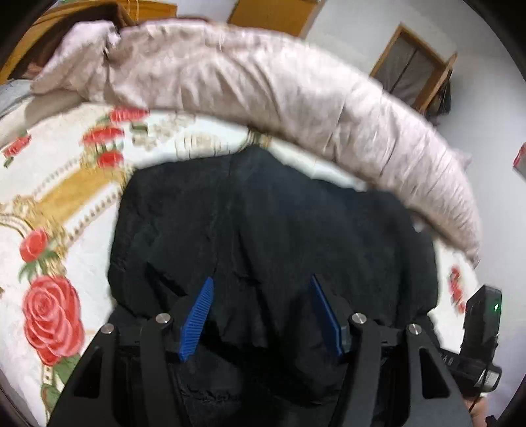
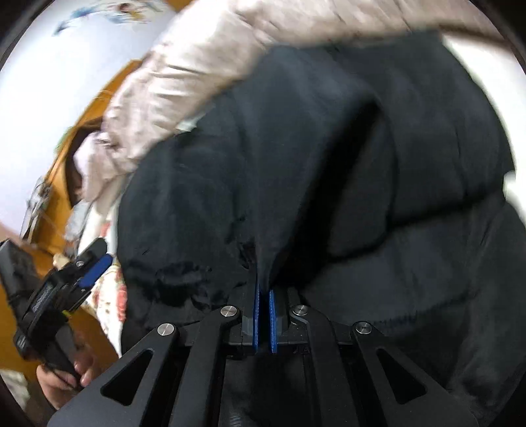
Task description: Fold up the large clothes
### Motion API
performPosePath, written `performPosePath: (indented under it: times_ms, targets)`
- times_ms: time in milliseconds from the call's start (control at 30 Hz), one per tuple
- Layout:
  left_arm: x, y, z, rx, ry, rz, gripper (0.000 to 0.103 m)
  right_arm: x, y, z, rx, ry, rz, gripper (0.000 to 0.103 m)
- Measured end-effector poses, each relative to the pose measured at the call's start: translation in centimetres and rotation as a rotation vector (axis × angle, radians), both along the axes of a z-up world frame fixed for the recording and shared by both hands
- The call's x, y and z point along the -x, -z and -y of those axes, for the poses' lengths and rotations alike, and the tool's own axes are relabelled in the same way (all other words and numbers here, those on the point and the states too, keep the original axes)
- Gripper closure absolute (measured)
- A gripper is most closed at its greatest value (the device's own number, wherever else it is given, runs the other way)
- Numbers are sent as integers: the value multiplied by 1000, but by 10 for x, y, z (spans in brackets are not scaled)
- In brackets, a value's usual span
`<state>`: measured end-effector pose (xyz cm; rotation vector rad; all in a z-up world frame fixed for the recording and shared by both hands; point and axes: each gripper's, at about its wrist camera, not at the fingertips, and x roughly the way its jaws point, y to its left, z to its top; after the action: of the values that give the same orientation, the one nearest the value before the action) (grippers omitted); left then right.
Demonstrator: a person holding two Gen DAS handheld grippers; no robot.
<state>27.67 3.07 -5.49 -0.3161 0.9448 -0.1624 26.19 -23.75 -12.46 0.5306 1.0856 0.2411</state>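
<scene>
A large black padded jacket (image 1: 273, 230) lies bunched on a bed with a rose-print bedspread (image 1: 52, 210). My left gripper (image 1: 261, 282) is open, its blue pads spread wide just over the near part of the jacket, holding nothing. In the right wrist view the jacket (image 2: 361, 157) fills most of the frame. My right gripper (image 2: 264, 289) is shut on a pinched fold of the jacket's black fabric and lifts it into a ridge. The left gripper also shows in the right wrist view (image 2: 88, 266) at the far left, held by a hand.
A rolled pale pink quilt (image 1: 263, 85) lies along the far side of the bed, touching the jacket's far edge; it also shows in the right wrist view (image 2: 184, 65). A wooden headboard (image 1: 82, 19), white wall and a wooden-framed window (image 1: 414, 65) lie beyond.
</scene>
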Motion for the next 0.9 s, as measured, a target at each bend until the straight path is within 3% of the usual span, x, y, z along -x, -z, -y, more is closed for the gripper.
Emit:
performPosePath:
  times_ms: [100,233,300,433,567,667,767,833,900]
  targets:
    - [-3,35,7,-23,3,-45,40,-9,3,-5,35,-23,4,99]
    - [-9,40,14,-77,4,-27,40,-11,-5,-3,30,-37,-5,90]
    - [-8,34,15,-84,9,-39,40,-5,-20,-2,60,-30,7,82]
    - [3,10,6,-57,3,-45,41,14,-74,7,119,-27,138,81]
    - [3,-25,-1,-53,-23,63,41,-6,-108,13,167,-17,251,81]
    - [-19,-27,-1,-89,-25,98,40,-37,-99,17,205,-7,254,81]
    - [-43,8,-5,-152,-50,12,41,-62,-69,33,237,23,179,81]
    - [-45,26,-11,-130,-44,5,38,-67,-45,40,234,34,144,91]
    - [-41,32,-7,-157,-32,34,38,-63,-35,39,249,35,151,98]
